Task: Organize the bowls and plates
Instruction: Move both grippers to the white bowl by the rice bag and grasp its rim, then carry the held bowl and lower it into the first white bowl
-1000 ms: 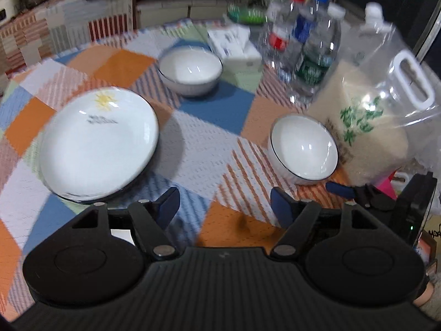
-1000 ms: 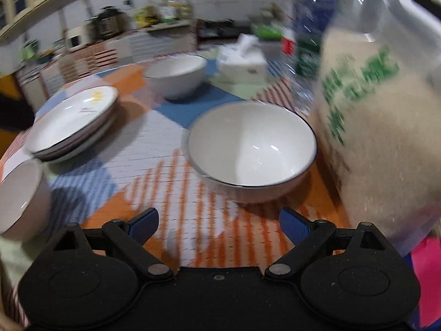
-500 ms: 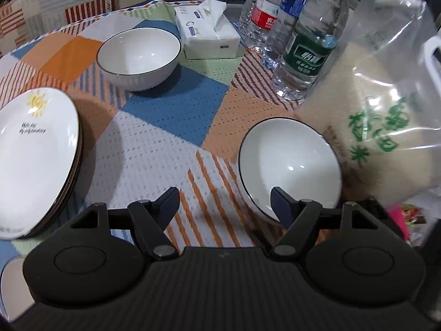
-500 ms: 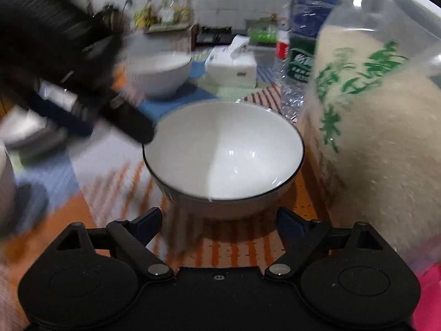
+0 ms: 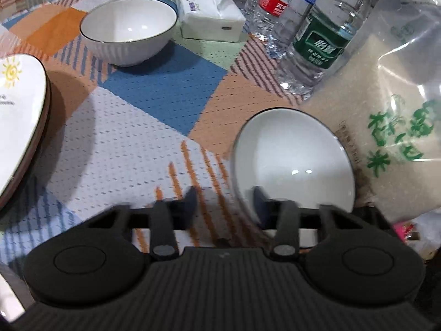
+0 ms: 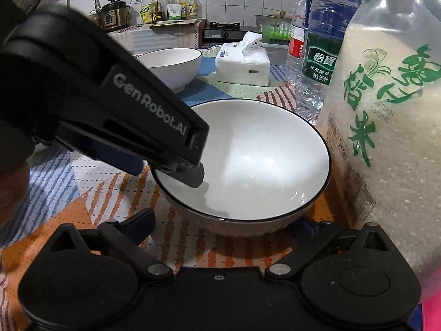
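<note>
My left gripper (image 5: 223, 204) has its jaws apart, and they stand across the near-left rim of the near bowl (image 5: 292, 160): one jaw is outside the wall, the other is over the white inside. From the right wrist view I see the same thing, the inner jaw reaching down over the rim at about 9 o'clock of the bowl, very close or touching; I cannot tell which. The jaws are not clamped yet.

My right gripper (image 6: 220, 223) is also wide apart and holds nothing. The bowl sits just in front of it at 12 o'clock, its wall between the two jaws. So both hands are near, but I judge that the left one is the one placed for the pinch.

This bowl rests on the counter (image 5: 154, 149), almost touching the rice bag (image 5: 391, 127) at 2 o'clock. The far bowl (image 5: 129, 27) stands at 11 o'clock, well apart, beside the tissue pack (image 5: 209, 22). The stacked plates (image 5: 19, 121) lie at 9 o'clock. Water bottles (image 5: 317, 41) stand at 1 o'clock.
</note>
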Motion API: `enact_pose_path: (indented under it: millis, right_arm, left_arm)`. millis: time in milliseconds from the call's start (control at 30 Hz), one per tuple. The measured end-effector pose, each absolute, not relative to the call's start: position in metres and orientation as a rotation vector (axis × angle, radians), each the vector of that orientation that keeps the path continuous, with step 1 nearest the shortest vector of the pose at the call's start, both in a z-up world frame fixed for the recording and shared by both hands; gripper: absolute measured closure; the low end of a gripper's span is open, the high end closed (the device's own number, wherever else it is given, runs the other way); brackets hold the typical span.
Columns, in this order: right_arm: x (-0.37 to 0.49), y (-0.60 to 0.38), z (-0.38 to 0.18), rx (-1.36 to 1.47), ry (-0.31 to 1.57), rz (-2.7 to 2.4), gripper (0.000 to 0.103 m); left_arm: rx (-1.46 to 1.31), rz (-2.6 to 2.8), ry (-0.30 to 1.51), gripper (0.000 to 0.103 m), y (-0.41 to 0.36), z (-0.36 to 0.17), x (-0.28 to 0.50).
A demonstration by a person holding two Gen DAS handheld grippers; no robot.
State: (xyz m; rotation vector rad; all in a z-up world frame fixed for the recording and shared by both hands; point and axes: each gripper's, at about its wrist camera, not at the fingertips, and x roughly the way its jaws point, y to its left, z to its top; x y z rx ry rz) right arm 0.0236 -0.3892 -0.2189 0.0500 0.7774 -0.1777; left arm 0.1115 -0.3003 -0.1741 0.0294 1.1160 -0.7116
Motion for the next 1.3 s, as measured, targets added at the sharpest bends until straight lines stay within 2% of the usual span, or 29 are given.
enact_pose_path:
  millis: [33,100,400,833,1300]
  right_arm:
    - [0.026,-0.389,-0.219,0.048,0.777,-0.171,0.002]
    - [0.026,-0.389,-0.22,0.048,0.777,-0.171,0.002]
    - [0.022,-0.383,-0.215,0.021,0.764,-0.174,0.003]
    - [0.014,-0.344,-0.174,-0.091,0.687,-0.07,0.003]
    - [0.002,-0.276,-0.131,-0.107,0.704,0.172,0.004]
  left_arm:
    - [0.021,-0.717,1.131,0.091,-0.301,-0.174,0.112]
    - [0.034,-0.708,1.151,0.095,-0.304,-0.173,0.11]
    - [0.052,-0.696,1.215,0.094,-0.291,-0.164,0.108]
    - [0.104,-0.646,1.206,0.093,-0.248,-0.107,0.1]
    - [0.183,-0.555,1.226,0.092,-0.157,-0.057,0.078]
